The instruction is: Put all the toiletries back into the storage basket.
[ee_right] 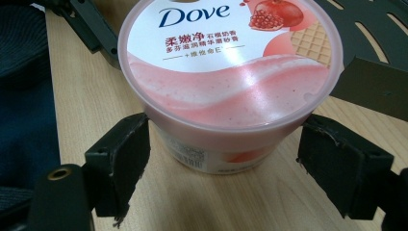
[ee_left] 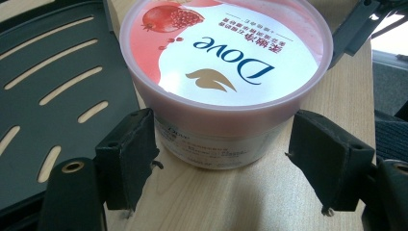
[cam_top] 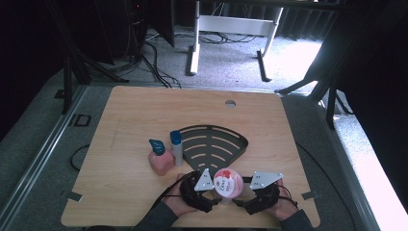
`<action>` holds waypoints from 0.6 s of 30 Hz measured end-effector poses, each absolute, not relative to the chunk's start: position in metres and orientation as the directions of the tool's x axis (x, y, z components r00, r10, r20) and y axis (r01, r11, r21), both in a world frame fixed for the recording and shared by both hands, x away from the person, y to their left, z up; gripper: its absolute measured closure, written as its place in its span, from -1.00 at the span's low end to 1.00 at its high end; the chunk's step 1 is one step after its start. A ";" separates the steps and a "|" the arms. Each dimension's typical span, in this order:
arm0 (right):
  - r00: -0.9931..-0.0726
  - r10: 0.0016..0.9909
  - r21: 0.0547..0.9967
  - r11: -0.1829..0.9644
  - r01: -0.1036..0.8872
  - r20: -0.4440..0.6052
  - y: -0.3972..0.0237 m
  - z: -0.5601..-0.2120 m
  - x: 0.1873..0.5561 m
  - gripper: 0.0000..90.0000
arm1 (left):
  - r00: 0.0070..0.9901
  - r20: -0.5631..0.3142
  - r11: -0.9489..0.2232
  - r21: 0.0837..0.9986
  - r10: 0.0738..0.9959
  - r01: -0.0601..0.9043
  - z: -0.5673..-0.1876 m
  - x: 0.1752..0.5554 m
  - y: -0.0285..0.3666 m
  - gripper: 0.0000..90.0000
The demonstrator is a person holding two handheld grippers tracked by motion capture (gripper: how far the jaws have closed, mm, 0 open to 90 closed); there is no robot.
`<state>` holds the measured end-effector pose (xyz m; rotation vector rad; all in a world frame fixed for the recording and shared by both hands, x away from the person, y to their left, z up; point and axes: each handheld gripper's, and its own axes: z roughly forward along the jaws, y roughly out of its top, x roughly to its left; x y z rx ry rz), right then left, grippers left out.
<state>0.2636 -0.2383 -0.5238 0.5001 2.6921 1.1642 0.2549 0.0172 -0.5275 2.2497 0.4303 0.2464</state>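
A pink Dove tub (cam_top: 227, 183) with a pomegranate picture on its lid stands on the wooden table (cam_top: 144, 110) near the front edge, just in front of a black slotted tray (cam_top: 236, 144). My left gripper (cam_top: 211, 198) reaches it from the left and my right gripper (cam_top: 244, 201) from the right. In the left gripper view the tub (ee_left: 226, 62) sits between the spread jaws of the left gripper (ee_left: 226, 149), one pad at its wall and the other a little apart. In the right gripper view the right gripper (ee_right: 228, 154) flanks the tub (ee_right: 231, 72) the same way, open.
A pink bottle with a teal cap (cam_top: 160, 159) and a white bottle with a blue cap (cam_top: 176, 149) stand left of the tray. A cable hole (cam_top: 230, 103) lies at the table's far edge. Desk legs and cables sit on the floor beyond.
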 end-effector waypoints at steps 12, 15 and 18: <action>-0.928 0.372 0.734 0.637 0.236 -0.025 -0.238 -0.522 0.266 -0.60 | 0.920 0.049 -0.622 0.751 0.388 0.222 -0.524 0.257 0.017 -0.43; -0.929 0.370 0.733 0.639 0.234 -0.026 -0.237 -0.521 0.268 -0.60 | 0.919 0.054 -0.623 0.750 0.391 0.221 -0.522 0.258 0.017 -0.44; -0.928 0.371 0.736 0.635 0.234 -0.024 -0.236 -0.520 0.269 -0.60 | 0.917 0.054 -0.621 0.752 0.395 0.223 -0.520 0.259 0.018 -0.44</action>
